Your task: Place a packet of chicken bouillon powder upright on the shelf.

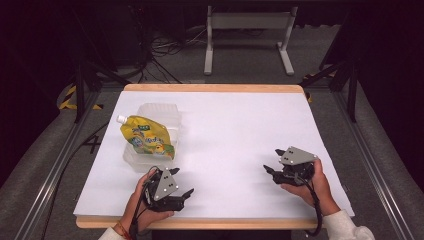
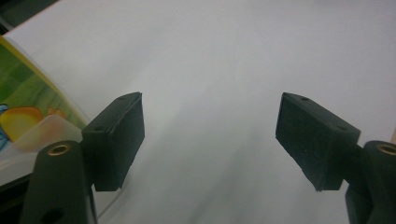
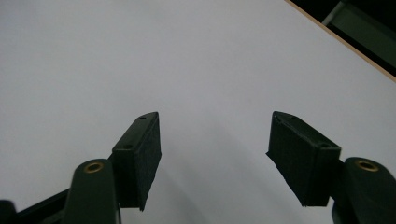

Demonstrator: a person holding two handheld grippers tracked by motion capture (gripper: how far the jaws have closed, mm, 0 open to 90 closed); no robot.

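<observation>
Yellow pouch (image 1: pixel 146 137) lies in the clear tub (image 1: pixel 165 112) just ahead of the left tongs (image 1: pixel 186 195); both tongs, the right (image 1: pixel 272 161) too, gape apart and empty over the desk (image 1: pixel 235 130); judging so, the pouch's handling looks either finished or unstarted

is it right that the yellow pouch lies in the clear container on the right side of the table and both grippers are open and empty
Not quite: the high view shows the yellow pouch in the clear container on the table's left side. The rest holds: the left gripper and right gripper are open and empty.
</observation>
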